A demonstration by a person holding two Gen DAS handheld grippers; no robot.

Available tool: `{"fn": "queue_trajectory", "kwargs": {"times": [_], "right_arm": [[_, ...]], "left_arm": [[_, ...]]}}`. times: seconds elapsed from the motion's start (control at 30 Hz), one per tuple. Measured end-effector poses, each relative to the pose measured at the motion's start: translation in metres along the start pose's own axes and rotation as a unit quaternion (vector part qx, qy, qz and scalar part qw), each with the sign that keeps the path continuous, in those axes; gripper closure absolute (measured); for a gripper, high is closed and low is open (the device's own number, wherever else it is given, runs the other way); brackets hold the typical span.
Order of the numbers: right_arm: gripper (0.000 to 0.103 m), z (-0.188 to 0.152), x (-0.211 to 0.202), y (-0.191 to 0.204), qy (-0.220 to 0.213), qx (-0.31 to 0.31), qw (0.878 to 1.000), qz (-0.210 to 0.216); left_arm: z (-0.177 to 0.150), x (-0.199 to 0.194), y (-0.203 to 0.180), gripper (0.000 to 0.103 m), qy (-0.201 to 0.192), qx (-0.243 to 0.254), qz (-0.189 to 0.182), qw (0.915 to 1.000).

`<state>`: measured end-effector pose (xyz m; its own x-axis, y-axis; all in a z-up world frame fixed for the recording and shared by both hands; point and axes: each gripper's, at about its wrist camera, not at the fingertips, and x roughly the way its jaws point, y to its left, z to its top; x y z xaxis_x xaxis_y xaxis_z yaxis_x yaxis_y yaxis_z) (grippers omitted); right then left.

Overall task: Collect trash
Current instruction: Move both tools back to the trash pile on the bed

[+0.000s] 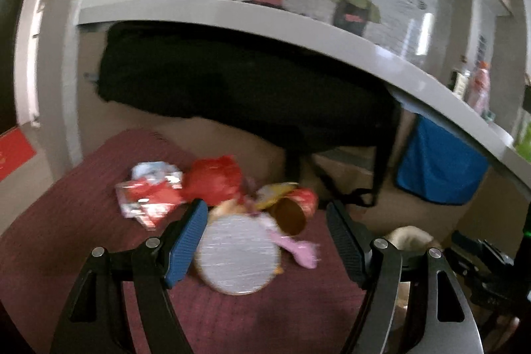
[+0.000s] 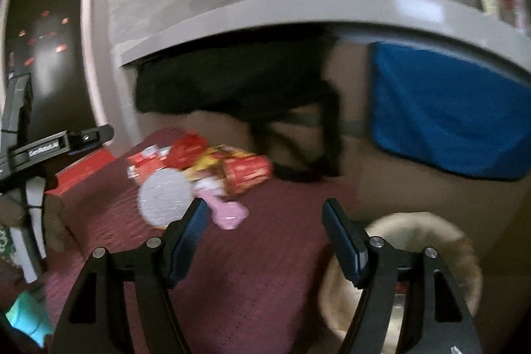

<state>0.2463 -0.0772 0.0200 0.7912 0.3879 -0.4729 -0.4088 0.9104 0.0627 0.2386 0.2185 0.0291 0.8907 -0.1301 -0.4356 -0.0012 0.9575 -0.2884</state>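
Both the left gripper (image 1: 267,218) and right gripper (image 2: 264,216) hang apart and empty near the wrappers (image 1: 212,188) — approach step — next, close on one.

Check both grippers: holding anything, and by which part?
Nothing is held. The left gripper and the right gripper both stand open and empty above the trash pile on the dark red mat.

Dim, motion-blurred fisheye views — glare on the white shelf (image 1: 381,52), deep shadow beneath, edges bowed.
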Motion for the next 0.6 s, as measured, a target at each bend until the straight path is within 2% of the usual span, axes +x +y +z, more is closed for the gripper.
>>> {"fn": "queue_trajectory", "kwargs": {"times": [0.2,0.37,0.43,0.6], "right_arm": [[0.034,0.011,0.039,0.038,0.032,-0.021,0.998,0.049],[0.034,0.013,0.075,0.062,0.056,-0.027,0.996,0.067],[0.034,0.012,0.087,0.068,0.067,-0.030,0.995,0.070],[0.039,0.007,0.118,0.078,0.097,-0.042,0.992,0.069]], "left_arm": [[0.023,-0.032,0.050,0.029,-0.017,0.005,0.056,0.9983],[0.039,-0.066,0.090,0.029,-0.045,0.004,0.095,0.9945],[0.040,-0.068,0.105,0.029,-0.045,-0.006,0.094,0.9945],[0.028,-0.039,0.132,0.029,-0.021,-0.037,0.052,0.9978]]}}
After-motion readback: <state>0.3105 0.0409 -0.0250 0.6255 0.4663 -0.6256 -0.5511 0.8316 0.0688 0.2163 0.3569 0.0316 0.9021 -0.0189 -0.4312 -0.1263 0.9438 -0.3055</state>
